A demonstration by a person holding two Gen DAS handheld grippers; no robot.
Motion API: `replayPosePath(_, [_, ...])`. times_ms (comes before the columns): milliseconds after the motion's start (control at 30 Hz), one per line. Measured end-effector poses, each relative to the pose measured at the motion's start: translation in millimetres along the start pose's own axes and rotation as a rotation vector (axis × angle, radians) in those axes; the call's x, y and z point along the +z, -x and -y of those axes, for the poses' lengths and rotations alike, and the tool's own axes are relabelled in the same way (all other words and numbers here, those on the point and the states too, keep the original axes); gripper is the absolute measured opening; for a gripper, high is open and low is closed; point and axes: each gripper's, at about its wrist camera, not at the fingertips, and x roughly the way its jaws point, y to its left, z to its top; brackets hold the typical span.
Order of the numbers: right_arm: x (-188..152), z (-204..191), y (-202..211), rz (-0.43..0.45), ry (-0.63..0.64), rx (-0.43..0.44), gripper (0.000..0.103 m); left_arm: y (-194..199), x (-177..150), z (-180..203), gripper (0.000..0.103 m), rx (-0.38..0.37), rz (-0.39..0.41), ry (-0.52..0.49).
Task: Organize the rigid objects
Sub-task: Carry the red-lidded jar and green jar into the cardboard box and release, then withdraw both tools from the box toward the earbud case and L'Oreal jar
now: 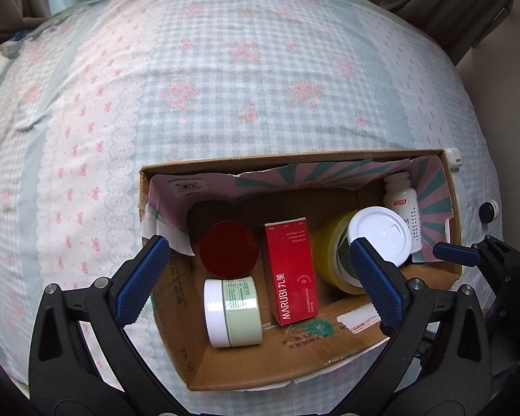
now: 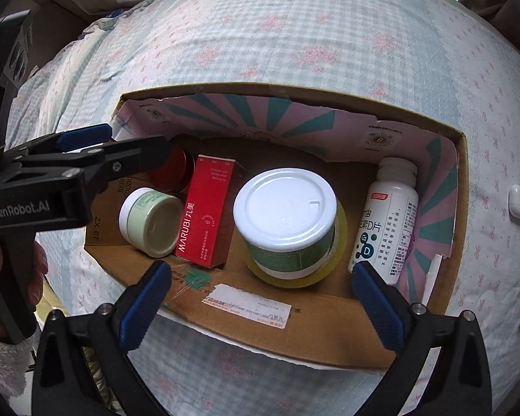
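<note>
Cardboard box point(image 2: 246, 329) on the bed point(image 1: 225, 69), red carton point(image 1: 291, 270), jars and bottle point(image 2: 386, 222) inside, my left gripper point(image 1: 256, 277) and right gripper point(image 2: 260, 298) jaws both released, empty

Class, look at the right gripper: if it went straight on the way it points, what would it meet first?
Most likely the white-lidded jar inside the cardboard box; the right gripper is open and aimed there, though depth is unclear.

An open cardboard box point(image 2: 246, 326) sits on a checked bedspread point(image 2: 294, 34). Inside, from nine to three o'clock: a green jar point(image 2: 152, 223) on its side, a red tin point(image 2: 173, 173) behind it, a red carton point(image 2: 206, 209), a white-lidded tub point(image 2: 287, 218) inside a tape roll point(image 2: 294, 277), and a white bottle point(image 2: 386, 222). The right gripper point(image 2: 261, 298) hangs open at six o'clock.
</note>
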Motion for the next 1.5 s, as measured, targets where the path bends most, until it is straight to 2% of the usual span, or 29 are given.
replayPosePath(200, [-7, -2, 20, 0.034, -0.021, -0.030, 0.103, 25, -13, -3, 0.103, 0.004, 0.028, 0.024])
replayPosePath(533, [-27, -16, 77, 0.111, -0.017, -0.095, 0.103, 92, -35, 9, 0.103, 0.018, 0.116, 0.027])
replayPosePath(733, [-47, -16, 130, 0.185, -0.041, -0.122, 0.103, 141, -46, 32, 0.103, 0.040, 0.180, -0.005])
replayPosePath(933, [-71, 0, 176, 0.239, -0.099, -0.153, 0.103, 171, -61, 71, 0.103, 0.055, 0.216, -0.015])
replayPosePath(1067, [-90, 24, 201, 0.277, -0.143, -0.181, 0.103, 180, -64, 109, 0.103, 0.087, 0.254, -0.062])
replayPosePath(1233, [-114, 71, 229, 0.336, -0.217, -0.240, 0.103, 179, -53, 166, 0.103, 0.070, 0.269, -0.108])
replayPosePath(1367, [-129, 125, 241, 0.348, -0.285, -0.248, 0.103, 161, -36, 218, 0.103, 0.022, 0.252, -0.134])
replayPosePath(1500, [-142, 185, 243, 0.344, -0.349, -0.285, 0.103, 125, -16, 273, 0.103, -0.008, 0.210, -0.199])
